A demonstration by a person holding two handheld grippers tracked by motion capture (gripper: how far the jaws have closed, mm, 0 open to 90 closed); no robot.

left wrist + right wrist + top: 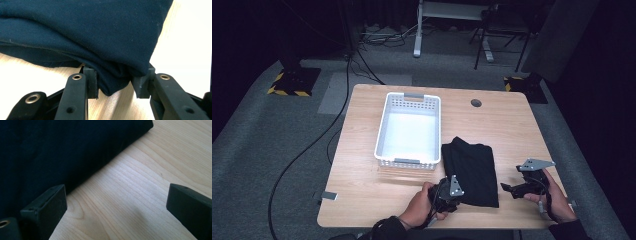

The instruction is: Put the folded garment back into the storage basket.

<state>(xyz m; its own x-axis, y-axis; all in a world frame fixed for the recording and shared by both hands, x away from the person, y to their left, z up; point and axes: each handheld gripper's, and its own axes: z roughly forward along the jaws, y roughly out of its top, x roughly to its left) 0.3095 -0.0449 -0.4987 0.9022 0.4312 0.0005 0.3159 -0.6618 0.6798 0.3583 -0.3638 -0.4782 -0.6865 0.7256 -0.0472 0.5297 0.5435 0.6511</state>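
A folded dark cloth [472,167] lies on the wooden table [362,185], just right of a white plastic basket [382,131]. My left gripper [459,196] is at the cloth's near left corner. In the left gripper view its jaws pinch a bunched fold of the cloth [87,32], so the left gripper [116,81] is shut on it. My right gripper [508,189] hovers to the right of the cloth, near the table's front edge. In the right gripper view the right gripper [116,205] stands open over bare wood [140,182], with the cloth's edge [45,152] beside its left jaw.
The basket holds nothing and stands mid-table. A round cable hole [476,103] sits at the far right of the tabletop. A small grey tab [329,196] sticks out at the table's near left edge. Cables and stand legs lie on the floor beyond.
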